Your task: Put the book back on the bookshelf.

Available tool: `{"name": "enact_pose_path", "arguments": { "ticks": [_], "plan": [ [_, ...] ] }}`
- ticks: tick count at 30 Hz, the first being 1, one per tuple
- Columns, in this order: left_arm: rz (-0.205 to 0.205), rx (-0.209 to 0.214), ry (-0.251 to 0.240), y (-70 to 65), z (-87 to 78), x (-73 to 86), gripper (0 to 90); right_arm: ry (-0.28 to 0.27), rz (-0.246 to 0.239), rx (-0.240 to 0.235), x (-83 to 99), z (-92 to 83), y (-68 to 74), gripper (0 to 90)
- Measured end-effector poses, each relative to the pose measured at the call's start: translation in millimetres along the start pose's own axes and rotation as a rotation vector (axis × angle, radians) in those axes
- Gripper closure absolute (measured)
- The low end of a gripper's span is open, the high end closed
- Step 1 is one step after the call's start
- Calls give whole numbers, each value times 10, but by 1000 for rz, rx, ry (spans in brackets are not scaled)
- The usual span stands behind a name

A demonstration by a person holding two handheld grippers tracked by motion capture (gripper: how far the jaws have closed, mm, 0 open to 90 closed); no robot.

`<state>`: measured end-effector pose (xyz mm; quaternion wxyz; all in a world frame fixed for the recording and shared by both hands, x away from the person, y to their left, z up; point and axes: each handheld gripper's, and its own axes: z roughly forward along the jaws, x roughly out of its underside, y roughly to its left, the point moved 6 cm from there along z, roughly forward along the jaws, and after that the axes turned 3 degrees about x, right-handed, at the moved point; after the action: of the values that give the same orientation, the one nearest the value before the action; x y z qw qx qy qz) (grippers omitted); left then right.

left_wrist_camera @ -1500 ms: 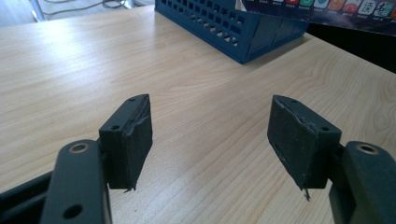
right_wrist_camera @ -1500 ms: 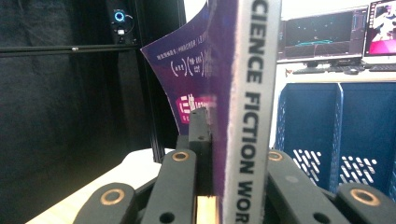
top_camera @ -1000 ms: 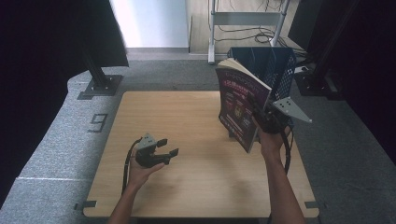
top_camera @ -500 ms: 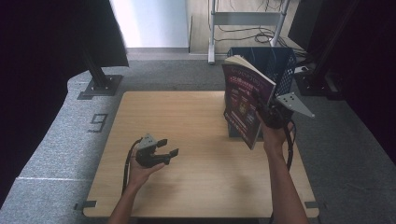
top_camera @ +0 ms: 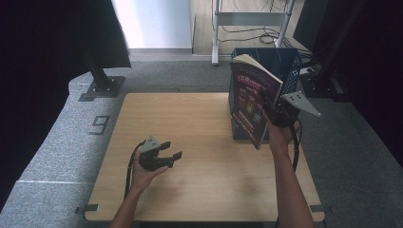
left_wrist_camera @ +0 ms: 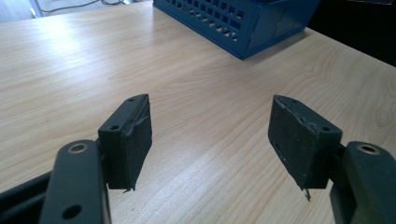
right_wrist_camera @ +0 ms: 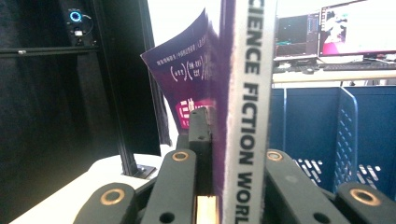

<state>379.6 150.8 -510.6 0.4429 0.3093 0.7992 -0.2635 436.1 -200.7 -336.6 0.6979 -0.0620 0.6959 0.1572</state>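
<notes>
A purple paperback book [top_camera: 251, 102] stands upright in the air at the table's right side, just in front of the blue basket [top_camera: 285, 59]. My right gripper [top_camera: 275, 114] is shut on the book near its spine. In the right gripper view the white spine [right_wrist_camera: 247, 107] rises between the jaws and the purple cover [right_wrist_camera: 187, 84] bends to the left. My left gripper [top_camera: 166, 151] rests in a hand near the table's front left, jaws open and empty. In the left gripper view [left_wrist_camera: 210, 140] bare wood lies between its pads.
The wooden table [top_camera: 190, 123] has free room across its middle and left. The blue perforated basket [left_wrist_camera: 243, 18] stands at the back right corner. Grey carpet surrounds the table; a metal stand base [top_camera: 102, 88] sits at back left.
The right hand has carried the book a little to the right and back toward the basket. The left hand has stayed put.
</notes>
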Motion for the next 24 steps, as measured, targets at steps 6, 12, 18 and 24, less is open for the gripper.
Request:
{"name": "enact_pose_path", "arguments": {
  "ticks": [6,12,18,24],
  "plan": [
    [-1,1,2,-1,1,2,309,-14,1,11,-25,34,-57,819],
    [-4,4,3,-6,-3,1,308,-13,1,30,-24,77,-108,819],
    [-4,7,7,-13,4,5,308,-12,9,55,-13,106,-180,819],
    [-7,17,7,-29,42,7,311,-18,12,74,-14,166,-232,819]
  ]
}}
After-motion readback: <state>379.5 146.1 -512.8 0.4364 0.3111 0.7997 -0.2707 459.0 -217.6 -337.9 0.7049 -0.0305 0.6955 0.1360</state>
